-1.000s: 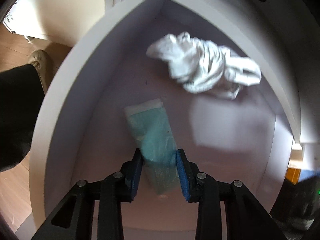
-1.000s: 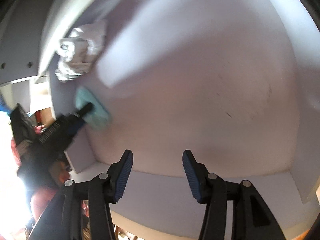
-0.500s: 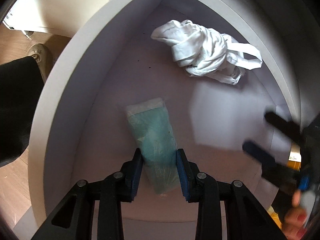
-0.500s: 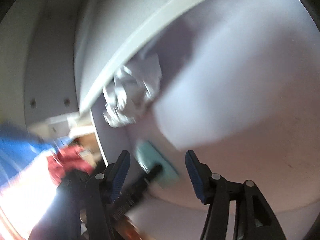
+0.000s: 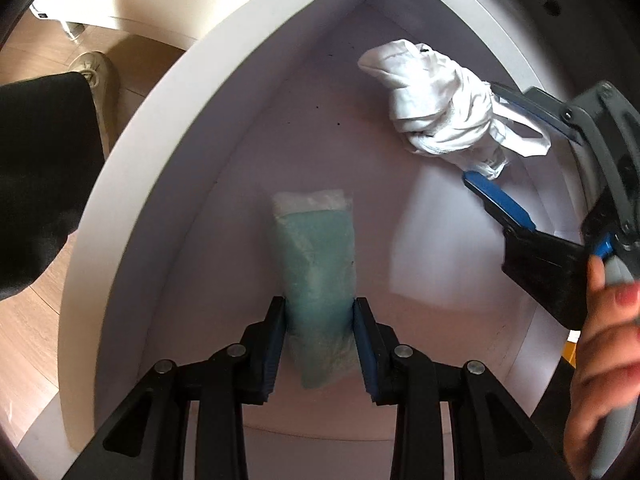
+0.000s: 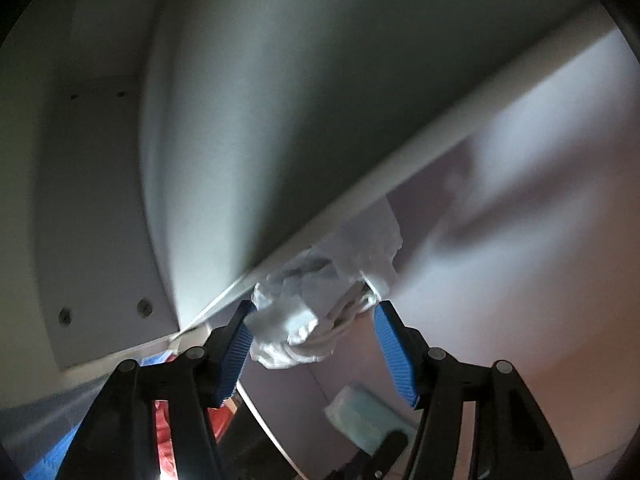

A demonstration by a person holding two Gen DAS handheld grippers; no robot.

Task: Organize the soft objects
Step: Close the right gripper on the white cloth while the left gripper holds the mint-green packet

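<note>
A teal soft packet in clear plastic (image 5: 318, 264) lies on the floor of a white drawer (image 5: 160, 168). My left gripper (image 5: 320, 312) is shut on its near end. A crumpled white cloth (image 5: 436, 108) lies at the drawer's far right corner. My right gripper (image 6: 314, 316) is open, with its fingers either side of the white cloth (image 6: 320, 304); it also shows in the left wrist view (image 5: 496, 144). The teal packet shows low in the right wrist view (image 6: 364, 420).
The drawer's far wall and the cabinet panel above it (image 6: 280, 120) stand close over the cloth. Wooden floor (image 5: 28, 320), a shoe (image 5: 96, 76) and a dark trouser leg (image 5: 40, 168) are to the left of the drawer.
My right gripper has swung from the middle of the drawer to the far corner and now straddles the white cloth. My left gripper has closed on the teal packet.
</note>
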